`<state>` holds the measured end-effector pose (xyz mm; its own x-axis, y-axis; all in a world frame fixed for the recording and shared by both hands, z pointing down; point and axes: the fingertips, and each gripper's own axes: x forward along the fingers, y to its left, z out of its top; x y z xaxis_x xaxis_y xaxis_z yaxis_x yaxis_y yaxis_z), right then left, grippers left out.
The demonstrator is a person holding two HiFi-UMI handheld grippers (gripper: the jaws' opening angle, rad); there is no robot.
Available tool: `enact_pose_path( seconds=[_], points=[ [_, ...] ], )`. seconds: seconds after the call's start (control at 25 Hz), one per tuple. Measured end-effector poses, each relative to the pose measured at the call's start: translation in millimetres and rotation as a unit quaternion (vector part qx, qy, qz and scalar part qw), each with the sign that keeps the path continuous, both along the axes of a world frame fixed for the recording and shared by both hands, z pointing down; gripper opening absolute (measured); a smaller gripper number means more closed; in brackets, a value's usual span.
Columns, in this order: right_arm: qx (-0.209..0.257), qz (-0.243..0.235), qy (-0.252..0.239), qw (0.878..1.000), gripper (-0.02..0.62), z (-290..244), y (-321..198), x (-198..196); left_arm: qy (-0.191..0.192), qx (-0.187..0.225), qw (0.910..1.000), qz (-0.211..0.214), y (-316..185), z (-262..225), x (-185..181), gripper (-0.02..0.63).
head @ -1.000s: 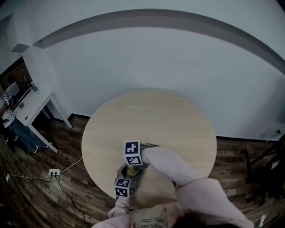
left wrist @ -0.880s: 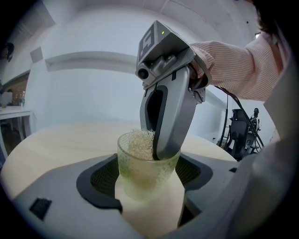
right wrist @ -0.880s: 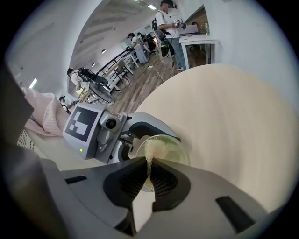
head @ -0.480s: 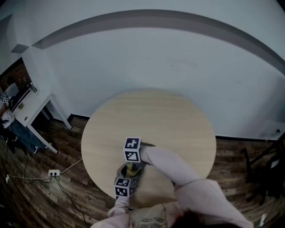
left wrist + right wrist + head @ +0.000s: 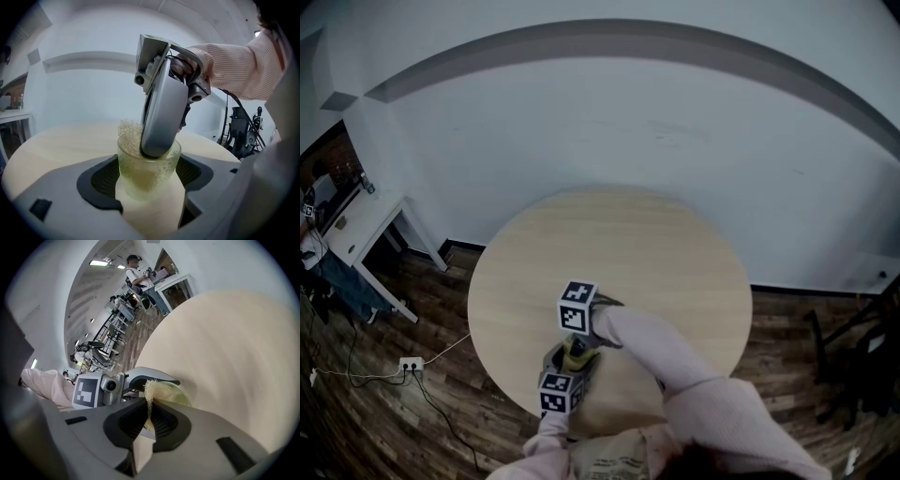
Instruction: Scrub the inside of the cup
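Round pale-wood table (image 5: 675, 253). My left gripper (image 5: 149, 185) clamps the translucent, bumpy cup (image 5: 145, 168) (yellowish tint). My right gripper (image 5: 149, 420) pinches a frizzy mesh scrubber (image 5: 128, 134) inside it.

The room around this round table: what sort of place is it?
Likely a lab or studio workspace, not a kitchen: a round table by a plain white wall, a power strip on the wood floor, and equipment stands beyond.

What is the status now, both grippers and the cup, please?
Left hand-held gripper shut on cup, cup upright. Right hand-held gripper shut on scrubber, tip inside cup. Nothing in the way.
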<state>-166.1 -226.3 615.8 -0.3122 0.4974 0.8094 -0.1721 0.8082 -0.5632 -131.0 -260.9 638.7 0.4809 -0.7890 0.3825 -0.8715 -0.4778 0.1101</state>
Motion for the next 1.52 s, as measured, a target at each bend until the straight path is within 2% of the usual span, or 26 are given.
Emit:
enact_pose_path(
  seconds=[0.24,0.48,0.76,1.52],
  points=[
    [0.003,0.006,0.008,1.000,0.028,3.8,3.2,-4.9,-0.005,0.001,1.0000,0.001,1.8,2.4,-0.3,0.370],
    [-0.027,0.056,-0.001,0.998,0.028,-0.3,-2.6,-9.4,-0.009,0.002,0.9999,0.005,1.6,2.0,-0.6,0.368],
    [-0.066,0.121,-0.025,0.990,0.029,-7.2,-11.4,-12.5,-0.018,0.004,0.9998,0.007,1.0,3.1,-0.9,0.365],
    [-0.113,0.217,-0.072,0.967,0.028,-15.9,-25.3,-6.3,-0.034,0.005,0.9994,0.007,1.7,4.3,-0.3,0.364]
  ],
)
